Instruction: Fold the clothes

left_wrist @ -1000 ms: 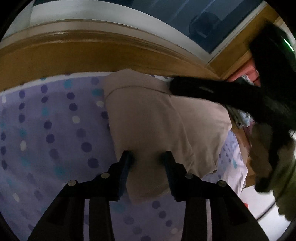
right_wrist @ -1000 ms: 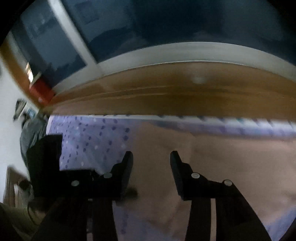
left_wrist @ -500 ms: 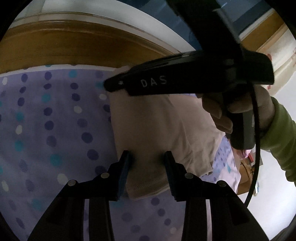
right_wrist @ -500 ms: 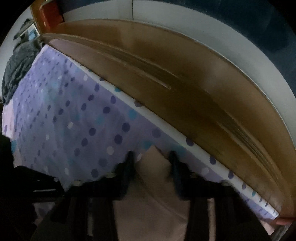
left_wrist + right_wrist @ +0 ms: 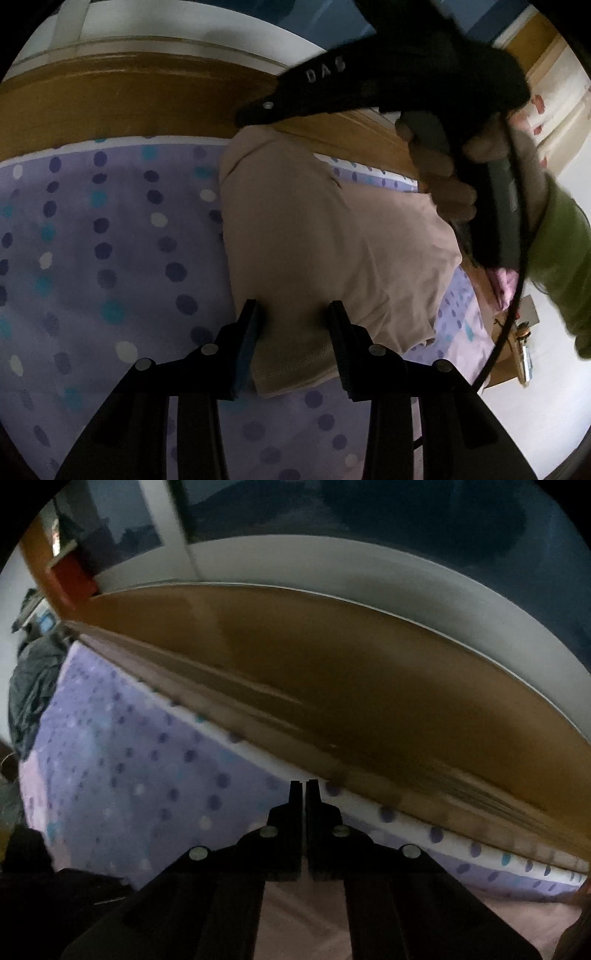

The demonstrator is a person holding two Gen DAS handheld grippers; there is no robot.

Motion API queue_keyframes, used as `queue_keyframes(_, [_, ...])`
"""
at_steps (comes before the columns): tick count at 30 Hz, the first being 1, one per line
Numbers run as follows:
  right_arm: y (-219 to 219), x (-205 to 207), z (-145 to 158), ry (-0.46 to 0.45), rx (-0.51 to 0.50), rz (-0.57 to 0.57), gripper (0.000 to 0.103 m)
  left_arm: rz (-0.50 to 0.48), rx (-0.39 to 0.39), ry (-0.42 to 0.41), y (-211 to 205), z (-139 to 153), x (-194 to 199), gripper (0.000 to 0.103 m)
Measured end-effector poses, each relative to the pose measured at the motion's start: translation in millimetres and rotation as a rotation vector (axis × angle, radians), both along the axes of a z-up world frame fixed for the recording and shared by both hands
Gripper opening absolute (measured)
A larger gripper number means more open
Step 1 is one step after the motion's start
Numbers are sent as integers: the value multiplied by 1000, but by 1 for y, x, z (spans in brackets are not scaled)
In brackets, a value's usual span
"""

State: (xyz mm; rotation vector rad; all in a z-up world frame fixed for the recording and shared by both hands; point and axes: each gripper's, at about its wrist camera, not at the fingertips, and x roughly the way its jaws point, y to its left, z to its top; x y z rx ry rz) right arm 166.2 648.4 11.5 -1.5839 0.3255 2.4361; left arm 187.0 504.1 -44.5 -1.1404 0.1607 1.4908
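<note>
left tool (image 5: 293, 314): fingers set wide, straddling the near hem of the beige garment (image 5: 325, 236), which is laid folded on the dotted purple bedsheet (image 5: 103, 236). right tool (image 5: 304, 788): fingers nearly closed, a thin slit left between them; whether cloth is pinched there cannot be told. it is held by a hand (image 5: 447, 184) above the garment's far right part. farther off, a wooden headboard (image 5: 351, 672) is seen.

Beige garment (image 5: 317, 236) on dotted sheet (image 5: 92, 240), left gripper (image 5: 293, 317) astride its hem
</note>
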Motion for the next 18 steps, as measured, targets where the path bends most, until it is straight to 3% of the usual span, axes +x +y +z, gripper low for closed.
queue_keyframes(4, [-23,-21,-11,-185,57,181,14,2,-1,29,4,1,2,38])
queue_keyframes(8, [-29,-39,-24,-324,109,258,14,13,11,-10,-3,-1,1,38])
queue_keyframes(10, [-28,-39,-20,-343,131,275,14,17,15,-21,-1,-4,-3,38])
queue_keyframes(13, [-27,-40,-12,-366,162,297,26,19,21,-27,1,-3,0,38])
queue_keyframes(15, [-26,-40,-7,-382,184,312,48,19,25,-31,-3,-3,-7,38])
queue_keyframes(18, [-15,-39,-11,-418,176,294,52,22,26,-15,0,-4,-3,38])
